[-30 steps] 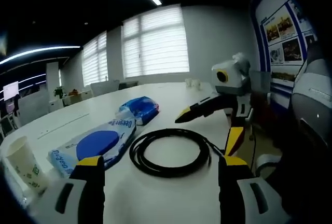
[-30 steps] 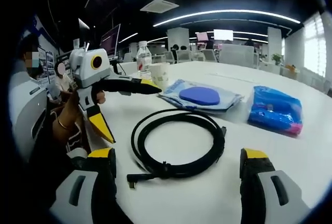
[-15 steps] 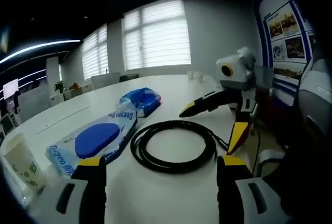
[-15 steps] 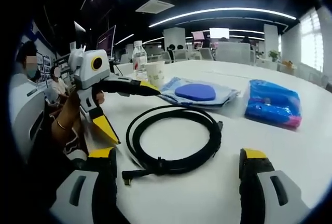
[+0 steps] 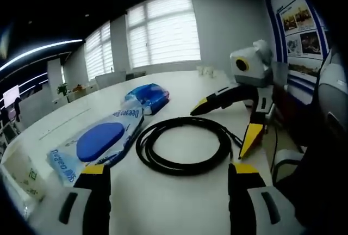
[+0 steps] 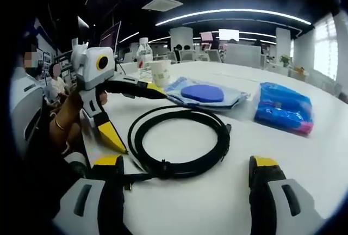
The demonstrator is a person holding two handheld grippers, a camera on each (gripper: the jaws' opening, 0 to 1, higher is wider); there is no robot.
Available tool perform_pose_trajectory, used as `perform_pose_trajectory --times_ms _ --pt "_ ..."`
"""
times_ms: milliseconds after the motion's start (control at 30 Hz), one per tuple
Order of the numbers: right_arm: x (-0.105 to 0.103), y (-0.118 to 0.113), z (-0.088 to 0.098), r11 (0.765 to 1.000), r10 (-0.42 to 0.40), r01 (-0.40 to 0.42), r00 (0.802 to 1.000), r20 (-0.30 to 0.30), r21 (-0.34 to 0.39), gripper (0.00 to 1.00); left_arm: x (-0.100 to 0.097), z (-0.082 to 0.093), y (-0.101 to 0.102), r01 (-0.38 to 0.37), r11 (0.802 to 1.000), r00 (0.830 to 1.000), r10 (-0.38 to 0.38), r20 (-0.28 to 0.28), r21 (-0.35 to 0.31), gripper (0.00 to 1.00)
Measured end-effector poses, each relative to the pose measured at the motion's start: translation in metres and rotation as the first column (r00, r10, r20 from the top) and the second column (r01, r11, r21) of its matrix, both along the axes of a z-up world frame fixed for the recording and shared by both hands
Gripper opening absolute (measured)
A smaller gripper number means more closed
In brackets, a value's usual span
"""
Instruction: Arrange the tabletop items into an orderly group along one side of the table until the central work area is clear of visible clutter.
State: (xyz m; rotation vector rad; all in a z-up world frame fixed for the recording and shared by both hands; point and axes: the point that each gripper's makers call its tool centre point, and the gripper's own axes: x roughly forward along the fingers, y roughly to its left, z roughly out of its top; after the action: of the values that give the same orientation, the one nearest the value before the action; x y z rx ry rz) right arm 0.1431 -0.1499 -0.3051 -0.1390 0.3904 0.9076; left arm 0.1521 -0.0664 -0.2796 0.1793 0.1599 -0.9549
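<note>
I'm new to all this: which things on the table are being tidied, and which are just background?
To tidy: cable, blue-disc packet, blue pouch, cup, bottle.
Background: chairs, blinds, posters, ceiling lights.

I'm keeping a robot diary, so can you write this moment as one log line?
left gripper: open, empty | right gripper: open, empty | cable: coiled on table | step: nothing grasped yet
</note>
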Motion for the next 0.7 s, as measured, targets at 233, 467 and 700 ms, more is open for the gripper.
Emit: perform_pose_trajectory --times_ms 233,467,700 --pt "0.001 0.0 -0.009 1.0 -0.007 0.007 1.0 -0.021 -0.021 0.92 0.005 -0.011 -0.002 0.008 0.999 1.0 -0.007 -0.026 0.035 0.86" --pt "0.006 -0.004 -0.014 0.999 -0.017 0.016 1.0 -0.021 -0.042 0.9 0.006 -0.017 -0.007 0.028 0.997 0.999 -0.026 -0.038 0.066 0.85" --pt "0.005 -0.011 -0.024 0.998 -0.05 0.049 0.998 -0.042 -0.038 0.87 0.015 -0.034 -0.011 -0.005 0.989 0.998 0.013 -0.058 0.148 0.84"
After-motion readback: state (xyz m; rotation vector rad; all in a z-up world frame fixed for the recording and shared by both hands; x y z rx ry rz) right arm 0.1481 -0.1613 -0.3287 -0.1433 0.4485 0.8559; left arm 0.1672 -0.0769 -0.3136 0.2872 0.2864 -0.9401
